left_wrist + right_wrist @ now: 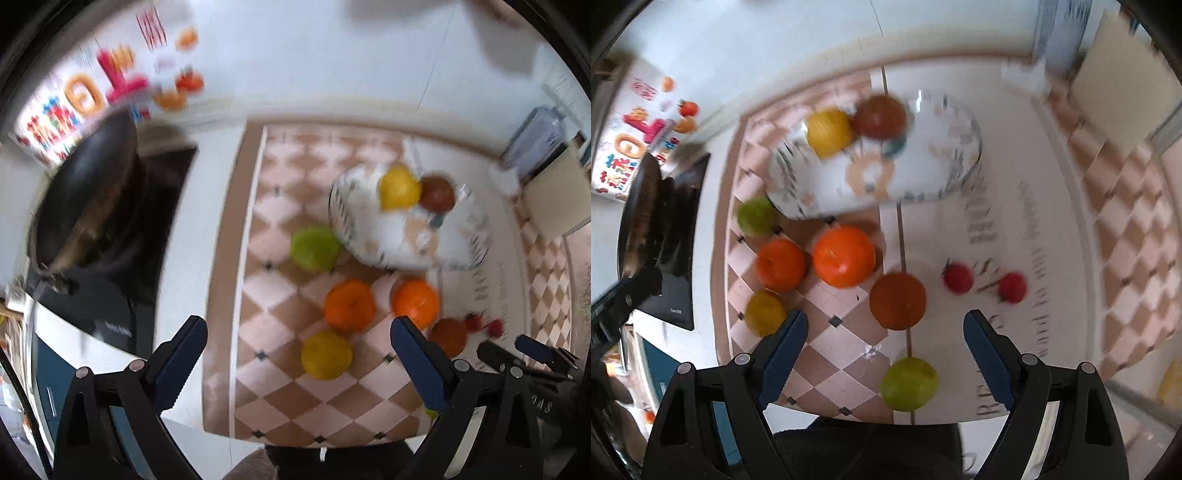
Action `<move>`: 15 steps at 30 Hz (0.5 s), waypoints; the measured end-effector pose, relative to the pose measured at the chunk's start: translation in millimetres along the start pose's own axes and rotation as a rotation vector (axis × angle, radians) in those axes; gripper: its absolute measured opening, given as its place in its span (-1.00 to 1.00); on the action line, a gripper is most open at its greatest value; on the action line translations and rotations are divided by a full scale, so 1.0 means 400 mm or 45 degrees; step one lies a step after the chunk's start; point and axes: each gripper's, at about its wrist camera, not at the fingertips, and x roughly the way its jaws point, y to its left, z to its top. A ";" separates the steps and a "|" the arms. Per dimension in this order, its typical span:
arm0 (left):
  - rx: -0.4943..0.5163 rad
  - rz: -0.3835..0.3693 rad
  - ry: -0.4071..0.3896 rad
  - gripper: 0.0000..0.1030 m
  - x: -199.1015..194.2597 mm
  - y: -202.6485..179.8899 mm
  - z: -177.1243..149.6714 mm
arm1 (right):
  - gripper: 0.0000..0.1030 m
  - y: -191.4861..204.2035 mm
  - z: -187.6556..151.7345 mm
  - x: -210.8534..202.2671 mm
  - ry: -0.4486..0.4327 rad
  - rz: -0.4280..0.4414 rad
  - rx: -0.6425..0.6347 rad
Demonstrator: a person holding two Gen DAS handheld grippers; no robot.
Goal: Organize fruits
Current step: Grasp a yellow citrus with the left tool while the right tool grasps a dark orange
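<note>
- Right wrist view: two fruits are seen in the bowl (945, 155); oranges (844, 256), a lime (909, 383) and others are left on the table (1052, 258).
- Both tools, left (299, 365) and right (885, 358), are held wide, empty.

Left gripper (299, 350) and right gripper (886, 336) point downward, jaws apart, empty.

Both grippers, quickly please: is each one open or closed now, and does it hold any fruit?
Left gripper: open, holding nothing.
Right gripper: open, holding nothing.
</note>
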 end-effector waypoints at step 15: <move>0.363 0.070 0.376 0.88 0.325 -0.151 -0.085 | 0.71 -0.012 0.055 0.229 0.178 -0.014 -0.032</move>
